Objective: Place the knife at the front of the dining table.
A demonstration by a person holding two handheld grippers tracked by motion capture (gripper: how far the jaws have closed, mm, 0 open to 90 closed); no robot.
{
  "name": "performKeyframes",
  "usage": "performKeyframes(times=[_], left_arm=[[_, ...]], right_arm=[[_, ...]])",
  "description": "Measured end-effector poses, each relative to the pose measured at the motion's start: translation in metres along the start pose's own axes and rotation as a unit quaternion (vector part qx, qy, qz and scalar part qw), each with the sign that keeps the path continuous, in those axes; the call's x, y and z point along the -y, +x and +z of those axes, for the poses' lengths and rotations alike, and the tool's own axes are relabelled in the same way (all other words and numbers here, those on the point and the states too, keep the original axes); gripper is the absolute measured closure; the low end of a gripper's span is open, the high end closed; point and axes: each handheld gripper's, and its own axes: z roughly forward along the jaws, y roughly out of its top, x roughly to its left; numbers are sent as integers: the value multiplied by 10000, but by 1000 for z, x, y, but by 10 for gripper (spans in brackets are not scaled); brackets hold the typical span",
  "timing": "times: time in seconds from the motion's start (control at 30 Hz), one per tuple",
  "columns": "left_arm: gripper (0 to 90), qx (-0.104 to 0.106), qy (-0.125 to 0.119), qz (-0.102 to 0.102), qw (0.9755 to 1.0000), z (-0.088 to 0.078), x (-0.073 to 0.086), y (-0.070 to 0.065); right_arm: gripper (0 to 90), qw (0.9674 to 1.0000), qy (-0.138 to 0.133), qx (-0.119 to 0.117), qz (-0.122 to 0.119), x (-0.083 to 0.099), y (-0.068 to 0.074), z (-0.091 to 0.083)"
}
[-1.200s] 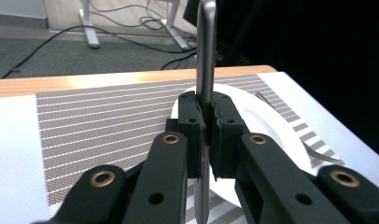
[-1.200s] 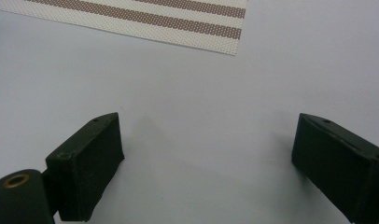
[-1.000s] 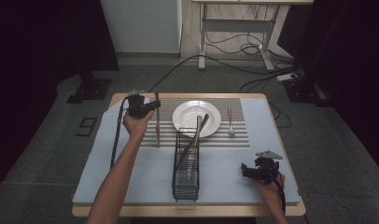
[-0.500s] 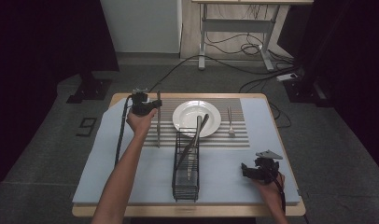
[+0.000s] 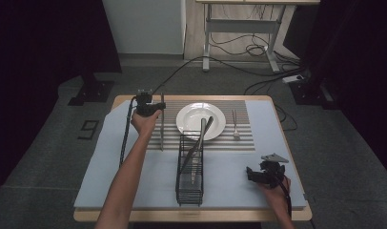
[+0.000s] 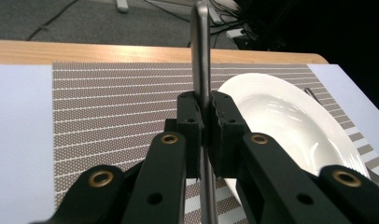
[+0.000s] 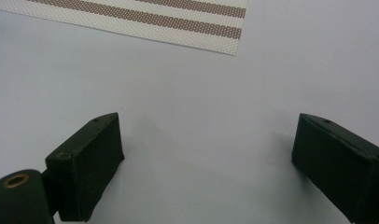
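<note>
Slim steel utensil (image 6: 200, 56) was clenched by left gripper (image 6: 204, 116); right gripper (image 7: 206, 154) released; black wire rack (image 5: 189, 186) held steel cutlery (image 5: 197, 148).

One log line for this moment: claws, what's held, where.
left claw: shut on knife, over placemat beside plate | right claw: open, empty, above table cover

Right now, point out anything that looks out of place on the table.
Nothing is spilled or broken. One oddity: long utensils lean out of the wire rack with their tips over the white plate. A fork lies neatly right of the plate, and the left claw grips a knife.
</note>
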Motion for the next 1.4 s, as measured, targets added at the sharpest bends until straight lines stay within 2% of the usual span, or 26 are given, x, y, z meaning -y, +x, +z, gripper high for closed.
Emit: performKeyframes(times=[0.33, 0.63, 1.03, 1.4], left_arm=[[832, -46, 161, -353, 9992, 14, 0, 12], [822, -74, 310, -379, 9988, 19, 0, 22], [824, -90, 451, -347, 9983, 32, 0, 17], [824, -101, 581, -545, 9968, 46, 3, 24]], right_arm=[[82, 10000, 2, 2, 2, 0, 0, 0], [80, 10000, 4, 6, 15, 0, 0, 0], [80, 10000, 1, 4, 15, 0, 0, 0], [80, 10000, 3, 3, 16, 0, 0, 0]])
